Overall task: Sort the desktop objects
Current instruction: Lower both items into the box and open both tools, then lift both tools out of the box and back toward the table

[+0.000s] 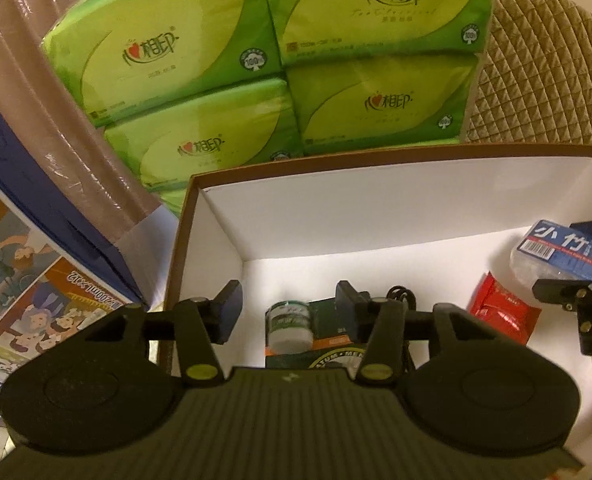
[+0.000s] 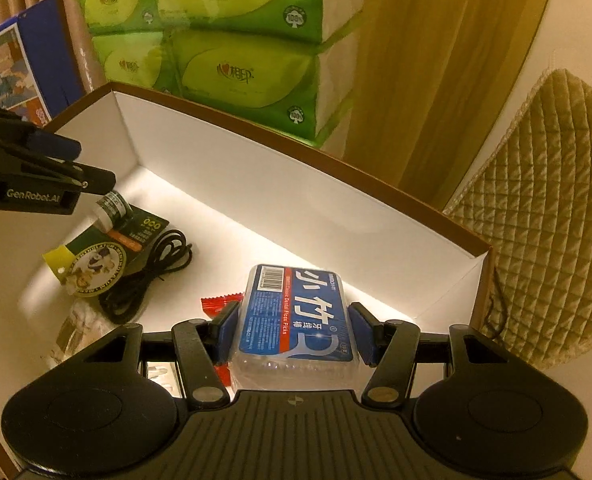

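A brown-rimmed white box (image 1: pixel 375 200) holds a small green-labelled jar (image 1: pixel 290 326), a dark green packet (image 1: pixel 327 350), a black cord (image 1: pixel 401 294) and a red packet (image 1: pixel 503 314). My left gripper (image 1: pixel 288 304) is open and empty above the jar. My right gripper (image 2: pixel 294 332) is shut on a blue-labelled clear dental floss pick box (image 2: pixel 296 316) and holds it inside the white box (image 2: pixel 296 168), above the red packet (image 2: pixel 220 306). The floss box (image 1: pixel 563 250) and right gripper (image 1: pixel 575 256) show at the right of the left wrist view. The left gripper (image 2: pixel 76 168) shows at the left, over the jar (image 2: pixel 112 210).
Stacked green tissue packs (image 1: pixel 256 60) stand behind the box. A blue printed carton (image 1: pixel 36 260) lies to its left. A quilted beige chair back (image 1: pixel 547 72) is to the right. A curtain (image 2: pixel 435 60) hangs behind.
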Available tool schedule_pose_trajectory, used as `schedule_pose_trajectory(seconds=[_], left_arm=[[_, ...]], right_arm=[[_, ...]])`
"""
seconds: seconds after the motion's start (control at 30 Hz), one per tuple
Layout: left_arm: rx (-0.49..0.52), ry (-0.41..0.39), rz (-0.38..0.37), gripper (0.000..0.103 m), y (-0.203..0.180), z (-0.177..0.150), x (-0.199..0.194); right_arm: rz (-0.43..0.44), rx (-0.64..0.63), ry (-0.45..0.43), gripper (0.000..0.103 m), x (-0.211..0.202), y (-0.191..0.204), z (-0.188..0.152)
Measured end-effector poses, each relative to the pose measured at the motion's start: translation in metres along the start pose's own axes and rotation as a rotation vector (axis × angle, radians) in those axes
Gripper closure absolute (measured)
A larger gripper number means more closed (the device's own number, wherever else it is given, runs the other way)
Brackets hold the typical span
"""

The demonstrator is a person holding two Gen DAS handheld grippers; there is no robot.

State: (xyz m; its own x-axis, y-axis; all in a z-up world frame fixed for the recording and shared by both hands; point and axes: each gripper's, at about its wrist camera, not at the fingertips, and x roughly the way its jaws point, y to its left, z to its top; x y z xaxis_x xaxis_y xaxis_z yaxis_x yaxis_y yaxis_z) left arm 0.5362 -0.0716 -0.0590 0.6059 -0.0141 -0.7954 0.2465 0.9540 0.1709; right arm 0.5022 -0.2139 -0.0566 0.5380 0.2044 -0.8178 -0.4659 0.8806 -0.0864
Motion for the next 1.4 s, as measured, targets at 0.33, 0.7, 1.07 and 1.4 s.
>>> schedule_pose_trajectory(seconds=[0.33,0.7,1.07,1.4], left_arm=[[-0.003,-0.005,0.005,0.038,0.007,-0.005,-0.013],[-0.004,-0.019,-0.025,0.016,0.002,-0.016,-0.049],[0.002,0.005,-0.006,0.011,-0.005,-0.035,-0.089],[-0.025,-0.009,-0.001,0.01,-0.009,-0.051,-0.139]], right_arm=[[0.009,-0.046,-0.059,0.015,-0.019,0.002,-0.007],[0.101,0.007,-0.048,0.002,-0.045,0.007,-0.018],[0.14,0.046,-0.056,0.002,-0.08,0.014,-0.029],[0.14,0.065,-0.065,0.002,-0.115,0.021,-0.047]])
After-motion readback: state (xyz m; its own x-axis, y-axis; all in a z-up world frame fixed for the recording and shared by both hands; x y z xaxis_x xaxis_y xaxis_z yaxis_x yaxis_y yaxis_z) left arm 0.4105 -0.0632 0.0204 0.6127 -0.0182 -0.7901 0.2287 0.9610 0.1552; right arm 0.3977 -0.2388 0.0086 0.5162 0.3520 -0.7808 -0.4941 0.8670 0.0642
